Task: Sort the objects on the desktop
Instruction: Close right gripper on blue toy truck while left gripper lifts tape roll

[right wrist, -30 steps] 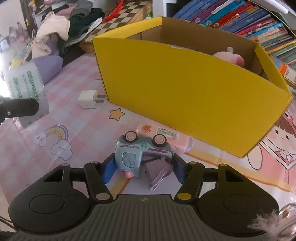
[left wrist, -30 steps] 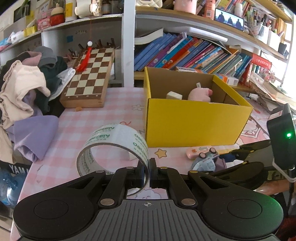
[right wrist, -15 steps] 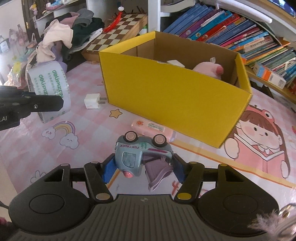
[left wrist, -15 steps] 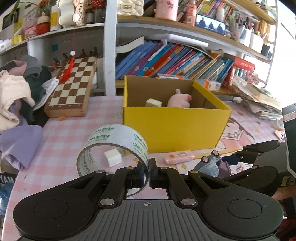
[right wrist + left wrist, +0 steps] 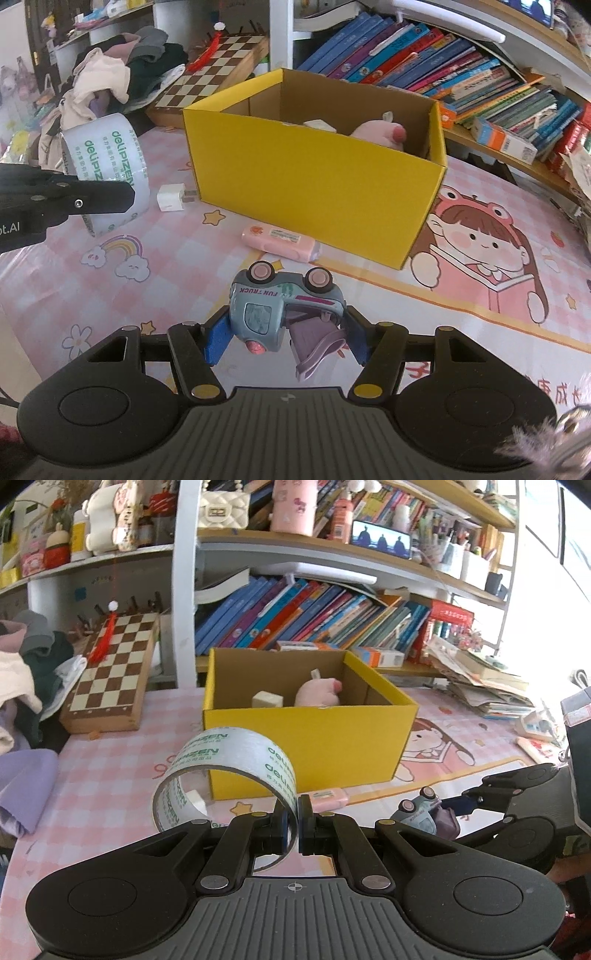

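Yellow cardboard box (image 5: pixel 314 181) sits toward the back middle of the tabletop (image 5: pixel 480 332), open on top, already holding a pink plush (image 5: pixel 376 134) and a pale block (image 5: pixel 267 700). Both claws are loaded, so I'd call this the carry step. The left gripper (image 5: pixel 291 829) is pinched tight on the wall of a clear tape roll (image 5: pixel 229 757), held up off the table short of the box's left front corner. The right gripper (image 5: pixel 284 332) is clamped on a blue-grey toy truck (image 5: pixel 280 306), flipped wheels-up, in front of the box. Next move probably needs each one lifted over the near rim before letting go.

Left on the pink cartoon-print cloth: a pink pack (image 5: pixel 279 240) and a white charger plug (image 5: pixel 170 197) by the box's front wall. Behind it are a chessboard (image 5: pixel 114 675), a clothes pile (image 5: pixel 122 77), and crammed bookshelves (image 5: pixel 314 616).
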{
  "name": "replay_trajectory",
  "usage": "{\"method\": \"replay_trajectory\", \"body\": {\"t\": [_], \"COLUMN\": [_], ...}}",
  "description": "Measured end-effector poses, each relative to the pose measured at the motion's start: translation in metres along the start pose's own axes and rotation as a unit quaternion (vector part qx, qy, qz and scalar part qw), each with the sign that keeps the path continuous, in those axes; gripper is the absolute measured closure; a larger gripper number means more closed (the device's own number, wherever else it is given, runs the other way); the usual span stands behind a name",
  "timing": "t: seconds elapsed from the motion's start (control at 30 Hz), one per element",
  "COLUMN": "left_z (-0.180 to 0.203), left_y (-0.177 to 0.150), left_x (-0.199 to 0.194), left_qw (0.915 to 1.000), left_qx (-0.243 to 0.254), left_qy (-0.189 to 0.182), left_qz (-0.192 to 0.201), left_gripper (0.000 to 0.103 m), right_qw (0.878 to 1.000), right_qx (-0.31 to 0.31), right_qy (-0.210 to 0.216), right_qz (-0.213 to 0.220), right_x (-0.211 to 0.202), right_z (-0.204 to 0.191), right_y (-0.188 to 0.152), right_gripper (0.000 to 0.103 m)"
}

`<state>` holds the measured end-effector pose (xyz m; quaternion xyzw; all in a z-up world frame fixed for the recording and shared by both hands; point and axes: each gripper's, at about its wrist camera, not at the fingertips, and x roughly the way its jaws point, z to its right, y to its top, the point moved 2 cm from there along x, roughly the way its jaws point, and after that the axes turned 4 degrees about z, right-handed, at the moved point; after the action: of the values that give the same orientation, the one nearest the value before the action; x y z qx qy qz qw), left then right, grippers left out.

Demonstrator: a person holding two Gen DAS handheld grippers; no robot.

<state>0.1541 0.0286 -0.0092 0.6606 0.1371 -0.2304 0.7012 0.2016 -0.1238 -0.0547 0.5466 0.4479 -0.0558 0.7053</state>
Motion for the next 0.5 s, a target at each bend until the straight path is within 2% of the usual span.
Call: {"method": "replay_trajectory", "body": {"t": [0.27, 0.5], "left_z": [0.007, 0.013], "left_y": [0.01, 0.027], "left_x": [-0.009, -0.017], "left_qw": [0.9995, 0.9972], "left_qx": [0.015, 0.046], "left_qy": [-0.019, -0.026], "left_qz": [0.021, 0.053], "left_gripper": [0.099, 0.099], "right_qw": [0.999, 0.998], "right_qx": [0.03, 0.05], "right_qy": [-0.018, -0.026], "right_qz": [0.013, 0.04], "right_x": [-0.019, -0.037], "right_z": [0.01, 0.019], "right_y": [0.0, 0.016], "right_gripper": [0.042, 0.042]}}
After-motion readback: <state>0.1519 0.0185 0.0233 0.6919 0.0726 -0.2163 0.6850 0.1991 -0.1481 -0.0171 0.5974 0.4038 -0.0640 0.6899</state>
